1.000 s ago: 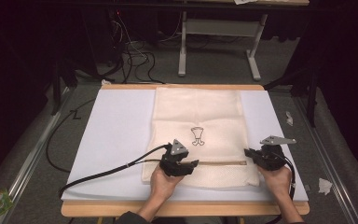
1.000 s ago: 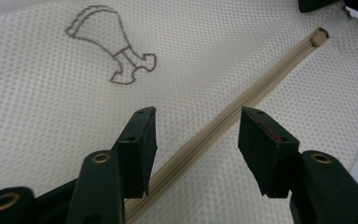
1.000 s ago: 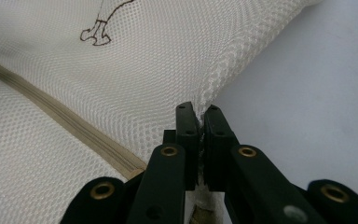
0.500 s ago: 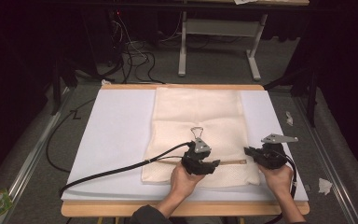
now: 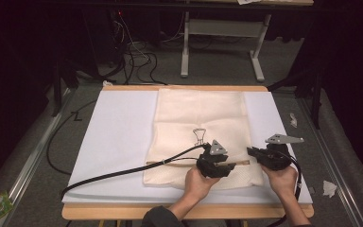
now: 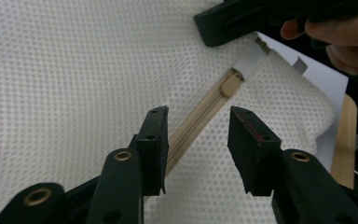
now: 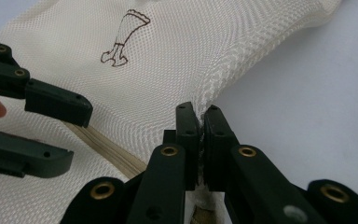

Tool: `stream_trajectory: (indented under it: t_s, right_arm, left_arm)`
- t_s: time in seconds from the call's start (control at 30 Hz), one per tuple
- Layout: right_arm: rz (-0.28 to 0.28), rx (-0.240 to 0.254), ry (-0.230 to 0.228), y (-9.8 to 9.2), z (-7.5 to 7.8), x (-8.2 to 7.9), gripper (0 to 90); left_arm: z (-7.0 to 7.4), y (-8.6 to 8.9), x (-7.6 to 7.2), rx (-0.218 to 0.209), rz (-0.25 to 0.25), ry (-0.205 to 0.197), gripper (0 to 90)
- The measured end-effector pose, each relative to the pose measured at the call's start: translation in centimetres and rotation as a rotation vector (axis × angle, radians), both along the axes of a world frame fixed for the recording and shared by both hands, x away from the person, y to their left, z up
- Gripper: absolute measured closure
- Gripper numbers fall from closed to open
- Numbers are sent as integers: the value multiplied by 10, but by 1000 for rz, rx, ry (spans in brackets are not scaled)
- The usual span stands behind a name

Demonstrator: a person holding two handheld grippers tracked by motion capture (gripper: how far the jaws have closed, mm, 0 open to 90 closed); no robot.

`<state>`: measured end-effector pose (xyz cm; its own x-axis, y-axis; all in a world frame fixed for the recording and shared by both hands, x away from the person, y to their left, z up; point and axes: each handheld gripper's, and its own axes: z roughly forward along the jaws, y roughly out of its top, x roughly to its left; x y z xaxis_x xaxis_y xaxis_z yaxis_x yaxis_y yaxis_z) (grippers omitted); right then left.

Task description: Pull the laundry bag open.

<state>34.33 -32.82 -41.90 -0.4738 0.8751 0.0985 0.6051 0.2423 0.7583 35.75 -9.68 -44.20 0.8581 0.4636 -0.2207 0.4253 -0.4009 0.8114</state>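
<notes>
A cream mesh bag point(image 5: 198, 113) with a small brown drawing point(image 7: 126, 37) lies flat on the white board point(image 5: 118, 127). A tan zipper point(image 6: 200, 114) runs across its near end to a slider point(image 6: 231, 85). My left gripper point(image 5: 229, 165) hovers low over that zipper. Its jaws have just been closing and still stand apart, with the zipper between them close to one pad point(image 6: 198, 135). My right gripper point(image 5: 251, 152) is shut on the bag's side edge point(image 7: 199, 116), the mesh pinched between its pads. The left gripper point(image 7: 77, 135) faces it from a short way off.
The board rests on a wooden table point(image 5: 189, 210) whose front edge is close to my hands. A black cable point(image 5: 123, 172) trails left from the left gripper across the board. Paper scraps point(image 5: 328, 188) lie on the floor at the right. A metal stand point(image 5: 222, 33) is behind the table.
My left hand has slid right along the zipper toward the right gripper, uncovering the drawing. The right hand has stayed where it was, still gripping the bag's edge.
</notes>
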Motion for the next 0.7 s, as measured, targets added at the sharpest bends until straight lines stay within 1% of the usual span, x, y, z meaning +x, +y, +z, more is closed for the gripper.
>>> stream_trajectory:
  t_s: [0.07,0.13,0.17,0.23,0.3,0.37,0.43,0.5,0.57,0.7]
  right_arm:
    - [-3,6,-2,0,0,0,880]
    - [-3,12,-2,0,0,1,880]
    - [-4,15,0,1,0,1,880]
    - [-2,14,-2,1,1,1,880]
    - [-2,22,-7,0,2,1,880]
    - [-4,27,-5,0,2,1,880]
    - [-2,32,-6,0,1,2,880]
    - [1,32,-10,0,1,2,880]
    - [-1,34,-2,1,1,2,881]
    - [1,41,-4,2,1,2,881]
  left_arm:
    - [0,-3,0,-1,-7,6,602]
    - [1,-9,0,2,-20,7,608]
    - [1,-13,0,-16,-25,15,616]
    - [0,-15,0,-15,-26,14,619]
    - [-3,-22,0,-15,-35,28,627]
    - [-4,-24,1,-14,-41,29,632]
    - [-7,-25,4,-25,-38,55,656]
    - [-10,-26,7,-32,-37,71,662]
    - [-12,-28,8,-45,-37,77,673]
    - [-15,-29,8,-54,-37,85,675]
